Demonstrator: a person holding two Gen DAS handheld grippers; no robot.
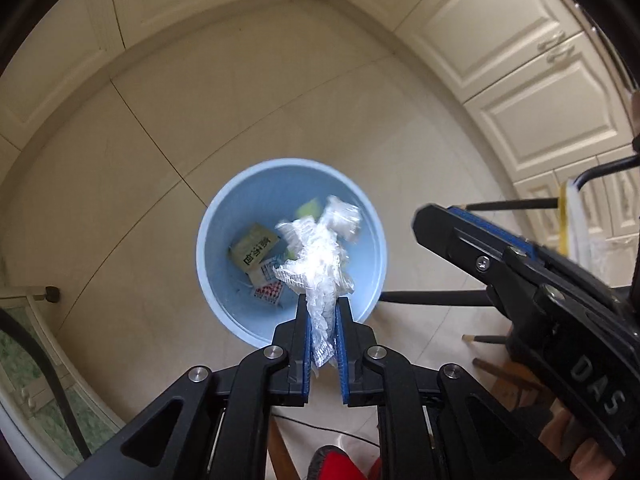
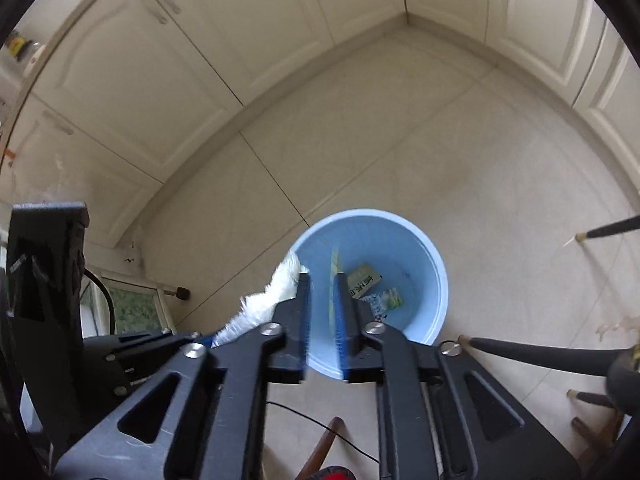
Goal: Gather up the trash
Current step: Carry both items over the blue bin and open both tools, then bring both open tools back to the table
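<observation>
The landmark here is the blue bin (image 1: 362, 220), standing on the tiled floor (image 1: 280, 100) near the corner of the cream cabinets (image 1: 520, 60). Directly above its near rim, the left claw (image 1: 323, 312) is pinched almost shut on a crumpled wad of clear plastic wrap (image 1: 320, 252) — the pads grip its lower tail while the bulk of it billows out over the bin's opening. The wrap looks feather-light, soft and crinkly, with no stiffness of its own; it will likely sag, cling to the pads and drift rather than drop cleanly, so the narrow twisted tail is the sensible place to hold it, and a wide opening of the pads may be needed to shed it. Inside the bin lie flat packets (image 1: 256, 248), among them an olive one with printed characters and a small checked one, resting on the bottom. The right claw (image 2: 323, 300) also hangs above the bin's near rim, its jaws parted a modest way with nothing pressed between the pads; a thin yellowish strip (image 2: 334, 268) shows in the gap against the bin's inner wall, and whether it is falling or leaning there cannot be told. In the right wrist view the white wrap shows just left of the bin's rim. Dark chair legs (image 2: 520, 354) stand to the right of the bin, close beside it but apart.
</observation>
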